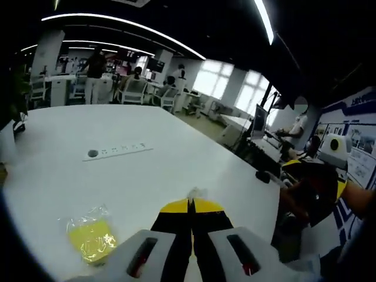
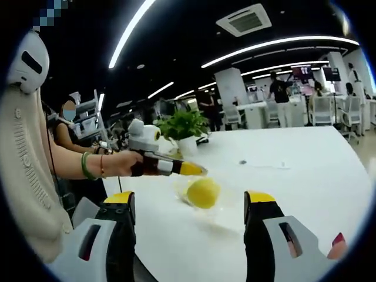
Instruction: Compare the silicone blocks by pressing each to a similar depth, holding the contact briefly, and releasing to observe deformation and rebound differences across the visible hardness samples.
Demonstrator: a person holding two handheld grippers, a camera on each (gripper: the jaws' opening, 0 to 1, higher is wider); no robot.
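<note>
A yellow silicone block (image 1: 91, 235) in a clear plastic wrap lies on the white table (image 1: 147, 176), to the lower left of my left gripper (image 1: 191, 201). Its jaws are pressed together. A small pale translucent bit (image 1: 196, 192) sits just past its tips; I cannot tell if it is held. In the right gripper view the yellow block (image 2: 202, 192) lies between and just beyond the wide-open jaws of my right gripper (image 2: 189, 200). The left gripper (image 2: 198, 171), held by a hand, hovers shut just above the block. The right gripper (image 1: 302, 171) shows at the table's right edge.
A flush socket panel (image 1: 117, 151) is set in the table's middle. A potted plant (image 2: 185, 126) stands at the far end of the table (image 2: 294, 176). A person in a cream top (image 2: 29, 164) is at the left. Chairs, desks and people fill the room behind.
</note>
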